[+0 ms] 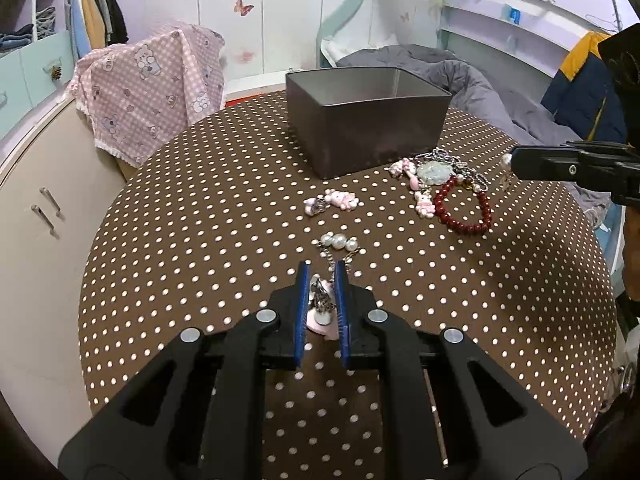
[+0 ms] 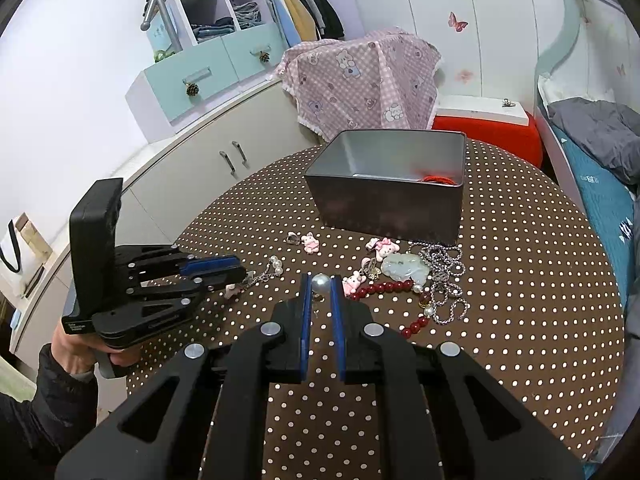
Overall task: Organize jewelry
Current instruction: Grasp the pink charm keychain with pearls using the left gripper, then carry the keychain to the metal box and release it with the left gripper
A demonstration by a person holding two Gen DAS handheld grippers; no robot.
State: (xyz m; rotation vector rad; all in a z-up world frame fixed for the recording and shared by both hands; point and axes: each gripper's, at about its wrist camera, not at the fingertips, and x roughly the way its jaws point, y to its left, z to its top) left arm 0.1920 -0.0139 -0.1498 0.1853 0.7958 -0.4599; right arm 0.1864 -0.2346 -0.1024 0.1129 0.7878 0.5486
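My left gripper (image 1: pixel 322 276) is shut on a pink charm (image 1: pixel 320 312) whose chain leads to a cluster of pearls (image 1: pixel 340 242) lying on the dotted table (image 1: pixel 200 240). In the right wrist view the left gripper (image 2: pixel 236 270) reaches in from the left, low over the cloth. My right gripper (image 2: pixel 322 280) is shut on a pearl piece (image 2: pixel 321 283), held above the table; the right gripper (image 1: pixel 516 164) also shows at the right edge of the left wrist view. A grey metal tin (image 1: pixel 368 116) stands open at the back, with something red (image 2: pixel 438 179) inside.
Loose jewelry lies in front of the tin (image 2: pixel 384 200): a red bead bracelet (image 1: pixel 464 208), a jade pendant (image 2: pixel 402 268), a silver chain (image 2: pixel 444 264) and pink bunny charms (image 1: pixel 340 199). A hand (image 2: pixel 68 344) holds the left gripper. A pink checked cloth (image 1: pixel 152 92) hangs beyond the table.
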